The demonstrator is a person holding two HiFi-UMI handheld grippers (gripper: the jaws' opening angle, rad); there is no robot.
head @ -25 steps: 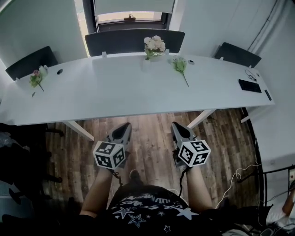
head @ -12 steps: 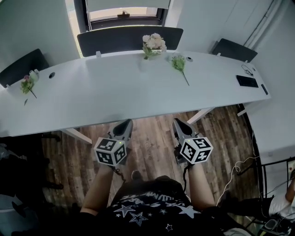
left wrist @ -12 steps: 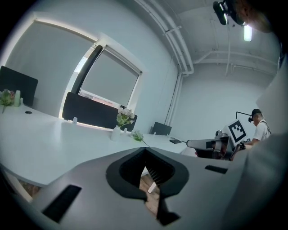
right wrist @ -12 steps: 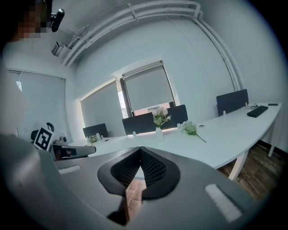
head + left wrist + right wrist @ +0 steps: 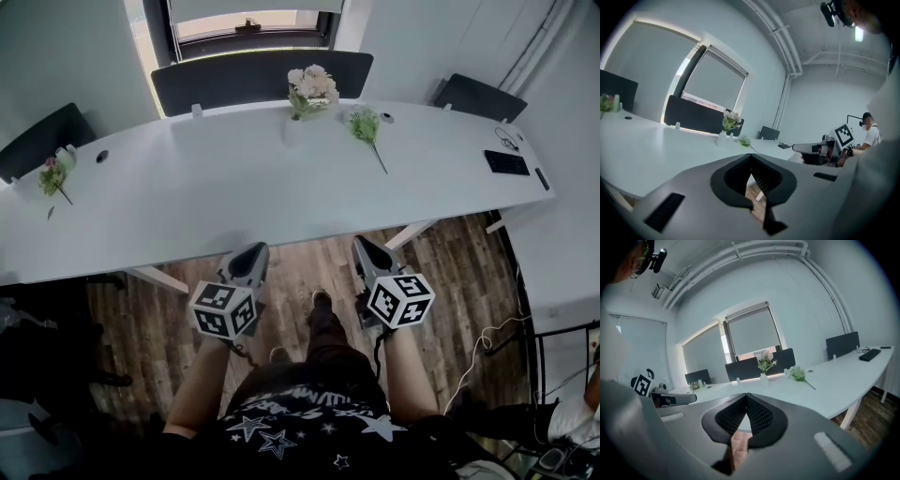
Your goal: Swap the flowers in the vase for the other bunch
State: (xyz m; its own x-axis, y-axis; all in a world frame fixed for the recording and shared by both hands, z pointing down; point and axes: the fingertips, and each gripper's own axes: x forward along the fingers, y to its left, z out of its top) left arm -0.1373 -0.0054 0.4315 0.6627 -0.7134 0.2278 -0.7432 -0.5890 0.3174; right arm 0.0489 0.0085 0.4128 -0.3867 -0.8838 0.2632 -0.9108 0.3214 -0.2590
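The long white surface (image 5: 234,197) stretches before us. Lettering on our star-printed shirt (image 5: 300,422) is too blurred to read. We hold the left claw (image 5: 253,251) and the right claw (image 5: 360,247) over the wooden floor (image 5: 305,267), short of the near edge, each pressed together on nothing. At the far edge, pale flowers (image 5: 312,84) stand in the white vase (image 5: 294,129). The other bunch (image 5: 367,126) lies just beside it, toward the right end.

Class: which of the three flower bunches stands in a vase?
The pale bunch, middle; the green bunch and the pink bunch lie flat.
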